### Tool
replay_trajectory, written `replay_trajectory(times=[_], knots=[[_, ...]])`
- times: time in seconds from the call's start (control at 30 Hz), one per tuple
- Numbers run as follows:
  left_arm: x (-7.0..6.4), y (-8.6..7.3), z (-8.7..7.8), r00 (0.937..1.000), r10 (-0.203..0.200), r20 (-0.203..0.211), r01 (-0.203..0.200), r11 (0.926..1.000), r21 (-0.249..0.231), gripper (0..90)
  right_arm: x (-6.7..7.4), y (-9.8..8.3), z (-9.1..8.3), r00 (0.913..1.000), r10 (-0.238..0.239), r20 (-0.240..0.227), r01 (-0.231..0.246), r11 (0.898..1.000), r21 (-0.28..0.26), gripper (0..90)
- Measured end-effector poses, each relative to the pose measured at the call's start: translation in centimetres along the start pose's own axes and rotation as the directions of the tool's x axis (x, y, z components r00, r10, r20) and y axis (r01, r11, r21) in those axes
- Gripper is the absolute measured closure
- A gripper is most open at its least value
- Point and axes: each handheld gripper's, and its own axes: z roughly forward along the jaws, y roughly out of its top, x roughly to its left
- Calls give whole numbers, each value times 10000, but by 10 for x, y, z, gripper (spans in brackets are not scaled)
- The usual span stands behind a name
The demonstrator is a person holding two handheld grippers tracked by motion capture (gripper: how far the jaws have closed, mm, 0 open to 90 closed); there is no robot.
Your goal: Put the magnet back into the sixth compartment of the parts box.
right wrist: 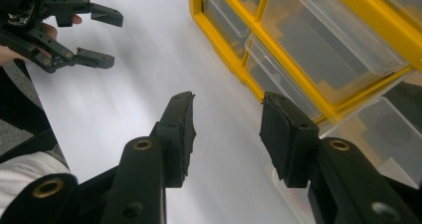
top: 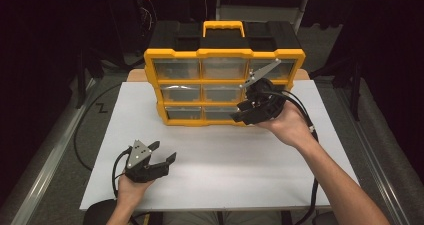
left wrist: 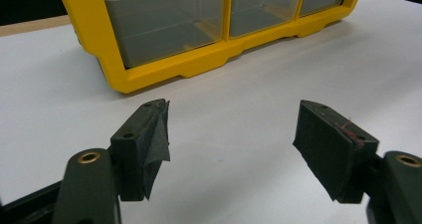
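A yellow organiser [top: 225, 52] with several clear drawers stands upright at the far middle of the white table [top: 225, 160]. My right gripper [top: 237, 111] is held in front of its bottom right drawer, jaws apart. In the right gripper view, the right gripper [right wrist: 228, 104] has nothing between its pads, the organiser's frame [right wrist: 214, 37] runs just beyond them, and a clear drawer [right wrist: 393, 129] is close at lower right. My left gripper [top: 165, 150] rests open near the front left of the table. The left gripper [left wrist: 233, 114] faces the organiser's bottom row [left wrist: 164, 69] across bare tabletop.
The organiser has a yellow carry handle [top: 223, 27] on its black top. Black cables trail from both grippers toward the table's front edge. The left gripper [right wrist: 115, 40] also appears far off in the right gripper view. The floor around the table is dark.
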Motion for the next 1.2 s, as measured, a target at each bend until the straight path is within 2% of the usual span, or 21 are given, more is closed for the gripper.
replay_trajectory(times=[0.6, 1.2], knots=[[1, 0, 0, 10000, -51, -44, 51, 10000, -17, 294, 9, -15, 8, 9997, -99, -211, 96, 9998, -172, 574], [2, 0, 0, 9999, -118, -98, 117, 9999, -14, 289, 5, -38, 6, 9996, 115, -270, -127, 9989, -443, 566]])
